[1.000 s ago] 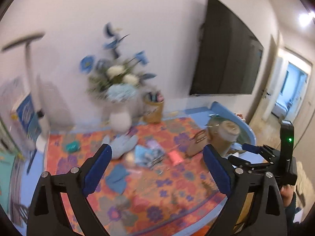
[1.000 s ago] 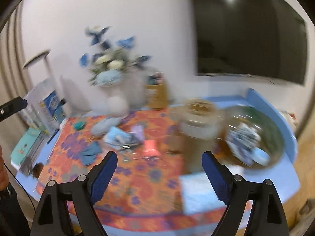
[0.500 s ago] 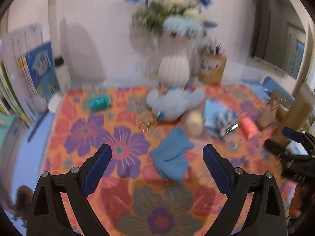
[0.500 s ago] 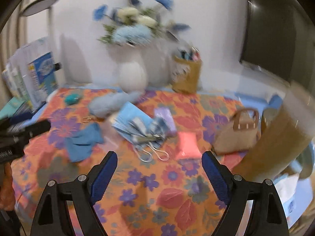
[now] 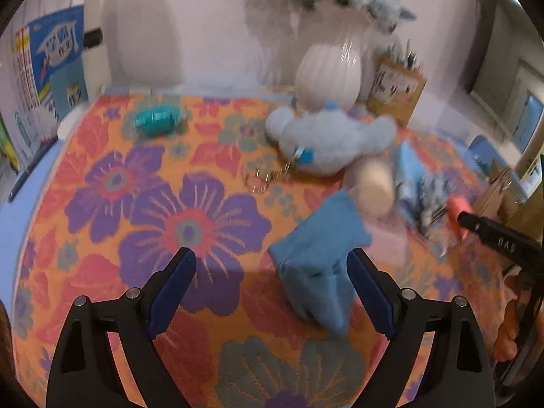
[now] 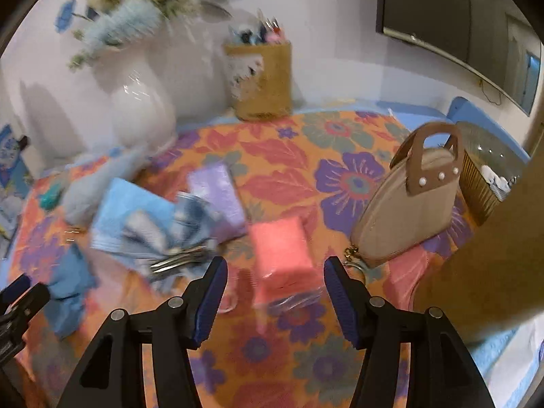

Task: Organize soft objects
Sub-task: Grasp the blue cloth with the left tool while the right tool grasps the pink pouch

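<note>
In the left wrist view your left gripper (image 5: 270, 273) is spread wide but narrowing, its right pad touching or just beside the blue cloth (image 5: 318, 258) at lower centre while the left pad stands well clear over the floral mat (image 5: 136, 204); closing from here could catch only one edge, so the cloth may slide or bunch instead of lifting. In the right wrist view your right gripper (image 6: 273, 284) is half spread and closing around the pink pack (image 6: 280, 250) at centre, pads not yet pressing. Its clear wrapper (image 6: 295, 297) looks slick and could slip, and the beige handbag (image 6: 413, 214) just right could get nudged.
</note>
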Action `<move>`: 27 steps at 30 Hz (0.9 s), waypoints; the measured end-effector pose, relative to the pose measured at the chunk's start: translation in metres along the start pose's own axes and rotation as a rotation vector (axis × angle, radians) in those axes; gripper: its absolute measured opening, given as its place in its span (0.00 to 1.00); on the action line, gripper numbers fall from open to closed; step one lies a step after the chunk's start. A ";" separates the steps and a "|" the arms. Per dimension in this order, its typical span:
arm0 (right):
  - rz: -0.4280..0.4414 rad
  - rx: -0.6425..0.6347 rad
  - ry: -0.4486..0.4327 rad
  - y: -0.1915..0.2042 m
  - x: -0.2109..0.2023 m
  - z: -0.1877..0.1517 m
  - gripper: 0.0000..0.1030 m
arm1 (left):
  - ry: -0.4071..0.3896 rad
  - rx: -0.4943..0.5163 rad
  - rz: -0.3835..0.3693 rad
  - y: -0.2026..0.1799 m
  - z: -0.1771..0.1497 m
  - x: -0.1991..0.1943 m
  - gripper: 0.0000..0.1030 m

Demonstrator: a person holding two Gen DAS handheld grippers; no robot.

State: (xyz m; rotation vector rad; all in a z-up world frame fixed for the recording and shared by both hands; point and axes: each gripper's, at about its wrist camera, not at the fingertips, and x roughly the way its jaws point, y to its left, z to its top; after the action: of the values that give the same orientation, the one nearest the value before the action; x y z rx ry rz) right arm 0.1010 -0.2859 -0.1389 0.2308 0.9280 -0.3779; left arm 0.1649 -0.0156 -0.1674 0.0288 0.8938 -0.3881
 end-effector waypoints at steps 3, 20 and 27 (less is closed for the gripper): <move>0.007 0.013 0.029 -0.005 0.016 -0.004 0.38 | -0.009 0.026 0.000 -0.005 -0.001 -0.001 0.82; 0.151 -0.125 0.002 0.009 -0.063 -0.071 0.17 | 0.043 0.136 -0.068 -0.030 -0.030 -0.031 0.11; 0.250 -0.108 0.100 -0.003 -0.057 -0.094 0.29 | 0.073 0.170 -0.115 -0.032 -0.057 -0.045 0.40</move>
State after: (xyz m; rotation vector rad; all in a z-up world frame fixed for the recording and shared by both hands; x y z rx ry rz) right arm 0.0004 -0.2430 -0.1471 0.2646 1.0013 -0.0862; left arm 0.0858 -0.0206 -0.1650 0.1487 0.9350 -0.5730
